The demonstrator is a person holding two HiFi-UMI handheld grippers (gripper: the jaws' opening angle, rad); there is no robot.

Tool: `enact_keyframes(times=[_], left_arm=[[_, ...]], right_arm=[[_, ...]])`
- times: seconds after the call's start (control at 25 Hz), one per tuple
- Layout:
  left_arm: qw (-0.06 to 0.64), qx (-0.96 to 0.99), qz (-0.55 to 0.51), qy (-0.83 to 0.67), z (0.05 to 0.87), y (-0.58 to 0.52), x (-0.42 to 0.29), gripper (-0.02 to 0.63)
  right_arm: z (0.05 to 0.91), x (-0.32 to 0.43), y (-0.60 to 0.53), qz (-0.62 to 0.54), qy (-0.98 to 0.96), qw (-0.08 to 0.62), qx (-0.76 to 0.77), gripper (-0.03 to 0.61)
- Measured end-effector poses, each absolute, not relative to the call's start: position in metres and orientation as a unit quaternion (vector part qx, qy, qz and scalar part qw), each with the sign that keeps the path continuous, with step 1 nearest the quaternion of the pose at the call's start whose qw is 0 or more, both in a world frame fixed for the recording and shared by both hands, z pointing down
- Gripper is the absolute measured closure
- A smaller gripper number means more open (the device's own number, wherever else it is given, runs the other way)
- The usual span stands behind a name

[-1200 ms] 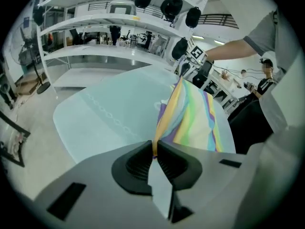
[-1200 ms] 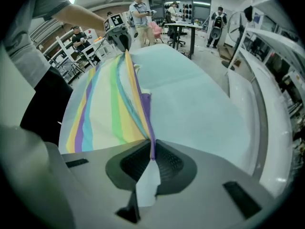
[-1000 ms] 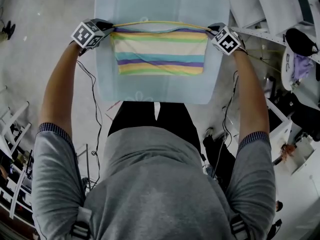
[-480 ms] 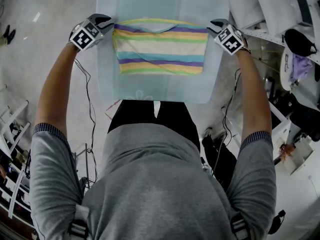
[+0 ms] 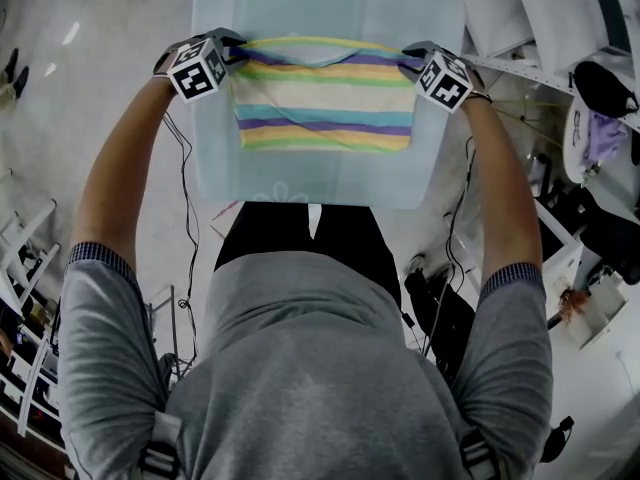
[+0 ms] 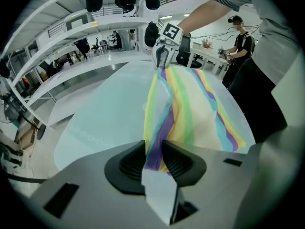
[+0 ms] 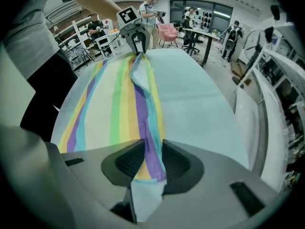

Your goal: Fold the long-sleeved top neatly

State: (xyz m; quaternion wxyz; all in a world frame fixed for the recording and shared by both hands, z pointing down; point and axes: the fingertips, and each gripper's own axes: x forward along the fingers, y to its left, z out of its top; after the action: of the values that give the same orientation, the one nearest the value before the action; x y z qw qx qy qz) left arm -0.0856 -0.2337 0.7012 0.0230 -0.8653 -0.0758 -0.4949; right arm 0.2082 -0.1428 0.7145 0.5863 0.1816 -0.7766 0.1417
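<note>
The task is judged to be well advanced: the long-sleeved top (image 5: 325, 93) has already been brought down to a compact striped rectangle, no loose sleeve is seen sticking out of it, and it is laid across the middle of the table (image 5: 300, 183), square to the table's edges and well inside them on every side. Little is judged to be left, perhaps one more fold of the far edge toward the table's near edge, or only a last straightening, since that far edge is seen drawn up off the table into a soft ridge rather than lying flat. The ridge is stretched between the two grippers. The left gripper (image 5: 234, 48) is held over the table's left part, at the garment's far left corner; its jaws have just been opening, yet the corner is seen between them, filling the narrow gap and touched by both pads, so it is taken to be pinched there. The right gripper (image 5: 408, 56) is held over the table's right part, at the far right corner; its jaws have just been closing a little, and the bunched fabric is likewise gripped between its pads
</note>
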Motion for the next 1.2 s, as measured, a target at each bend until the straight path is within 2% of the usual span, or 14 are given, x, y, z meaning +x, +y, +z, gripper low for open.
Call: enact_keyframes(times=[0.08, 0.16, 0.32, 0.52, 0.6, 0.72, 0.92, 1.08, 1.2], left_arm=[[0.023, -0.862, -0.500, -0.078, 0.707, -0.235, -0.088, 0.549], [0.017, -0.864, -0.497, -0.081, 0.708, -0.233, -0.090, 0.577], [-0.023, -0.875, -0.478, -0.072, 0.701, -0.238, -0.095, 0.581], [-0.155, -0.878, -0.450, -0.048, 0.697, -0.251, -0.095, 0.581], [-0.184, -0.872, -0.452, -0.024, 0.703, -0.259, -0.096, 0.568], [-0.192, -0.868, -0.457, 0.019, 0.710, -0.269, -0.098, 0.464], [-0.257, -0.860, -0.419, 0.138, 0.704, -0.285, -0.118, 0.376], [-0.297, -0.841, -0.373, 0.255, 0.696, -0.289, -0.146, 0.337], [-0.335, -0.820, -0.325, 0.330, 0.680, -0.292, -0.165, 0.330]], right_arm=[[0.719, 0.208, -0.143, 0.137, -0.777, 0.589, 0.177, 0.491], [0.721, 0.209, -0.144, 0.135, -0.778, 0.588, 0.176, 0.549], [0.715, 0.213, -0.147, 0.172, -0.781, 0.569, 0.191, 0.549], [0.721, 0.232, -0.156, 0.252, -0.777, 0.529, 0.231, 0.547], [0.726, 0.238, -0.161, 0.262, -0.767, 0.529, 0.252, 0.512], [0.730, 0.246, -0.167, 0.258, -0.751, 0.538, 0.281, 0.425], [0.722, 0.260, -0.171, 0.291, -0.737, 0.506, 0.341, 0.323], [0.706, 0.277, -0.166, 0.323, -0.728, 0.454, 0.399, 0.276], [0.678, 0.281, -0.165, 0.322, -0.727, 0.417, 0.441, 0.270]])
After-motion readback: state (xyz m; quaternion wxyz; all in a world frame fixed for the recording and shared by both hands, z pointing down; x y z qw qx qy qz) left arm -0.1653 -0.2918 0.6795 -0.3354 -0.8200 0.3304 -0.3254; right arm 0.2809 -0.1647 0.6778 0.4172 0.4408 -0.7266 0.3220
